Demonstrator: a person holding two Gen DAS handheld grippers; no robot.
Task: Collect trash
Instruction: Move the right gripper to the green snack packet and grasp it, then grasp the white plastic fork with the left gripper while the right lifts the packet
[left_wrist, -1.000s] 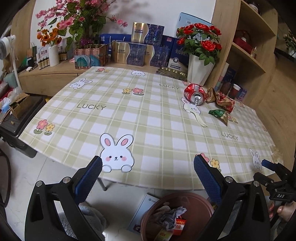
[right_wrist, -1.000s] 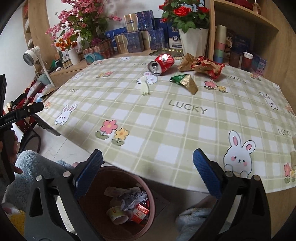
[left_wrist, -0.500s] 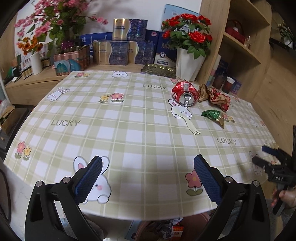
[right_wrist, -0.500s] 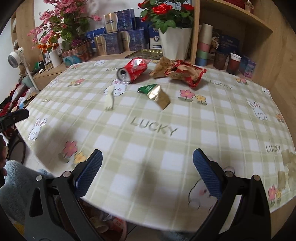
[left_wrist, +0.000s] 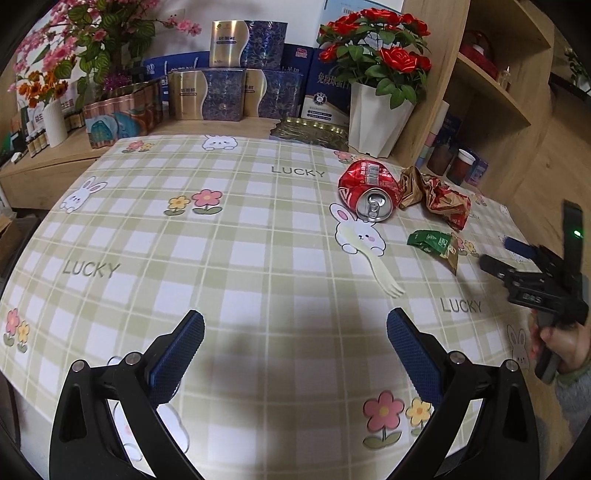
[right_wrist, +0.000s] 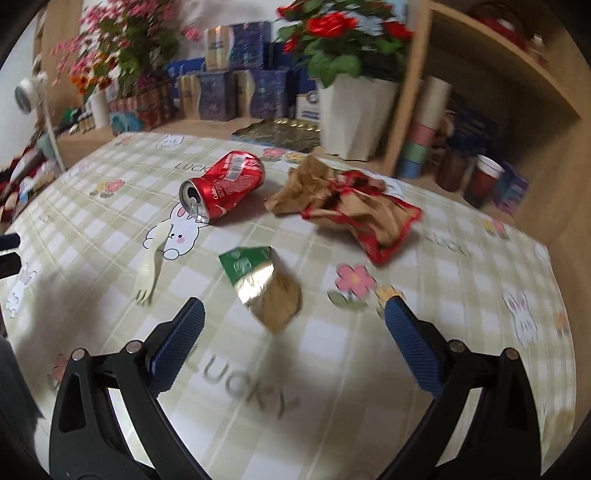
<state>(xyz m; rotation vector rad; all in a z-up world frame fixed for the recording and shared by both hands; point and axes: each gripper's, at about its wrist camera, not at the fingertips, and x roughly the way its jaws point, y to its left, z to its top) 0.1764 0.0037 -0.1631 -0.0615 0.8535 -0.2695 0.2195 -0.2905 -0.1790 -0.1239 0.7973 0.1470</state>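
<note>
Trash lies on the checked tablecloth (left_wrist: 236, 258): a crushed red can (left_wrist: 367, 186) (right_wrist: 225, 184), a crumpled brown and red wrapper (left_wrist: 439, 195) (right_wrist: 354, 210), a green and gold packet (left_wrist: 436, 245) (right_wrist: 262, 280) and a pale plastic fork (left_wrist: 380, 266) (right_wrist: 149, 269). My left gripper (left_wrist: 295, 343) is open and empty over the table's near middle, well short of the fork. My right gripper (right_wrist: 293, 339) is open and empty just in front of the green packet; it also shows at the right in the left wrist view (left_wrist: 532, 273).
A white pot of red roses (left_wrist: 376, 118) (right_wrist: 354, 118), gift boxes (left_wrist: 225, 96) and a gold tray (left_wrist: 310, 129) stand at the table's far edge. Wooden shelves with cups (right_wrist: 487, 177) rise at the right. Pink flowers (left_wrist: 92, 44) stand far left.
Both grippers have moved forward from the table's near edge over the table toward the trash. The bin on the floor has dropped out of view. Both stay open.
</note>
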